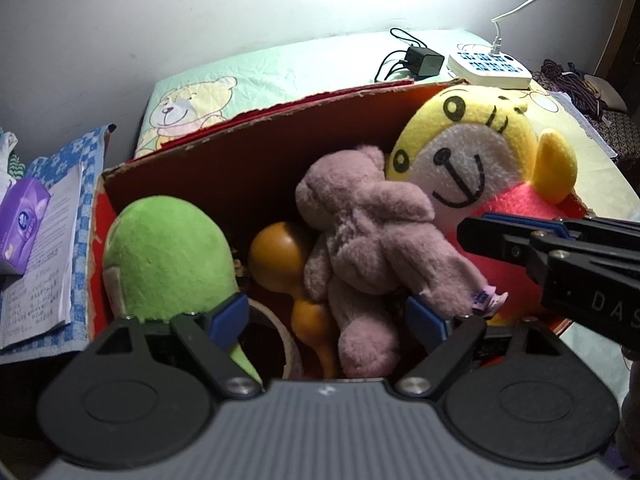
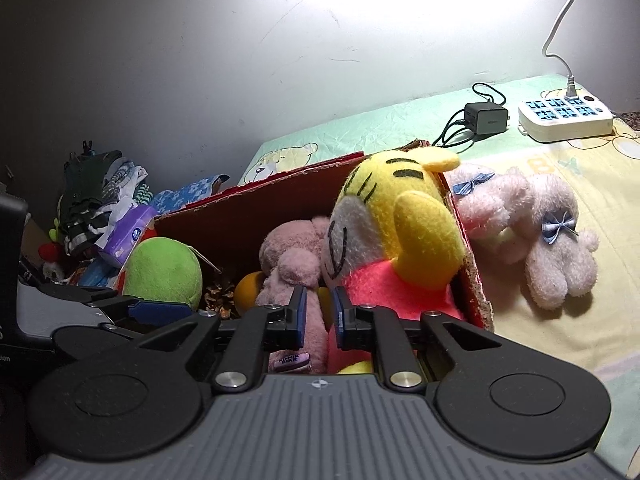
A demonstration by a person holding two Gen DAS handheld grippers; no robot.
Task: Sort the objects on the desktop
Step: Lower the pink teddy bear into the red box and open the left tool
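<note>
An open cardboard box (image 1: 248, 148) holds a green plush (image 1: 160, 256), an orange gourd (image 1: 276, 256), a mauve bear plush (image 1: 368, 232) and a yellow tiger plush (image 1: 472, 144). My left gripper (image 1: 326, 320) hangs open at the box's near side, and the bear's leg lies loosely between its fingers. My right gripper (image 2: 319, 316) hovers over the bear (image 2: 288, 264) and the tiger (image 2: 396, 216). Its fingers are almost together and hold nothing. In the left wrist view the right gripper (image 1: 476, 232) comes in from the right in front of the tiger.
A pale pink plush (image 2: 528, 220) with blue bows lies on the bed sheet right of the box (image 2: 240, 212). A power strip (image 2: 566, 118) and a black charger (image 2: 486, 118) sit by the wall. A purple tissue pack (image 1: 22, 224), papers (image 1: 44, 264) and piled clothes (image 2: 100, 196) are to the left.
</note>
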